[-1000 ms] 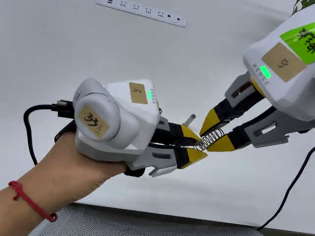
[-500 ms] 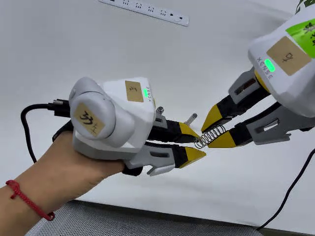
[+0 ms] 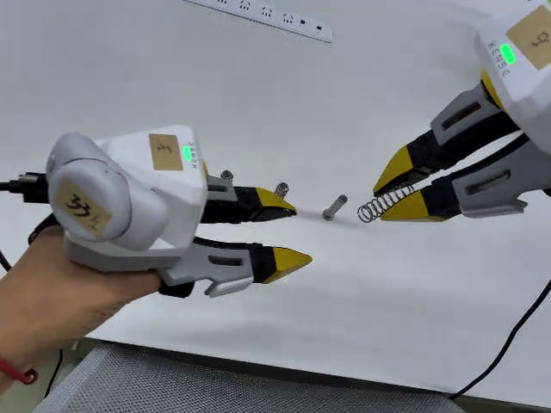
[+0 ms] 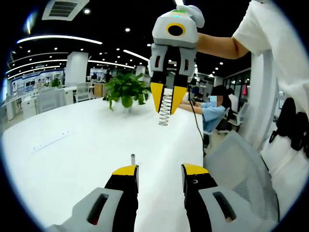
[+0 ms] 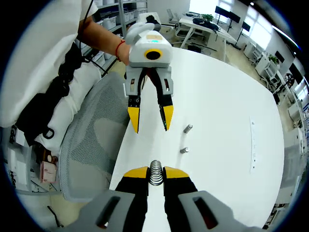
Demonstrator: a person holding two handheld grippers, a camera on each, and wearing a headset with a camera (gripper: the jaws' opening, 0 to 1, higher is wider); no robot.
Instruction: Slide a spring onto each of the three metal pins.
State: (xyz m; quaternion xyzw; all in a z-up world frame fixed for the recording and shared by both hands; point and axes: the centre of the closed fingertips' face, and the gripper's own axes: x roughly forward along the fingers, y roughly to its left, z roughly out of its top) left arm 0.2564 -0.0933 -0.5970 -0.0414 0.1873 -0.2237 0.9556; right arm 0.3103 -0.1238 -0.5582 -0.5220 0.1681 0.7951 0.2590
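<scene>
White tabletop (image 3: pixel 362 103) in what looks like an open-plan office, with a power strip (image 3: pixel 258 15) lying well beyond the end pin (image 3: pixel 334 207) near the far edge; I'm using that end pin as my reference for everything else. So the right gripper (image 3: pixel 392 198) is clamped on one end of the spring (image 3: pixel 379 206); the spring's free end pokes out just beside the end pin, near it but apart as far as I can tell, and up off the tabletop; the right gripper view has the same grip, spring (image 5: pixel 155 172) pinched between the jaws. On the opposite side of the end pin the left gripper (image 3: pixel 288 232) hangs with its jaws spread and nothing in them; in the left gripper view what I take to be the end pin (image 4: pixel 132 158) stands just ahead of one jaw tip. A second pin (image 3: pixel 281 189) and a third pin (image 3: pixel 226 175) line up past the end pin on that same side; too small for me to say whether either already wears a spring. My read: this is the lining-up step for this spring; the next move calls for getting the coil's open end square over the end pin's tip, axis matched, then pushing it down along the pin; held by one end it'll probably wobble, so go slow.
</scene>
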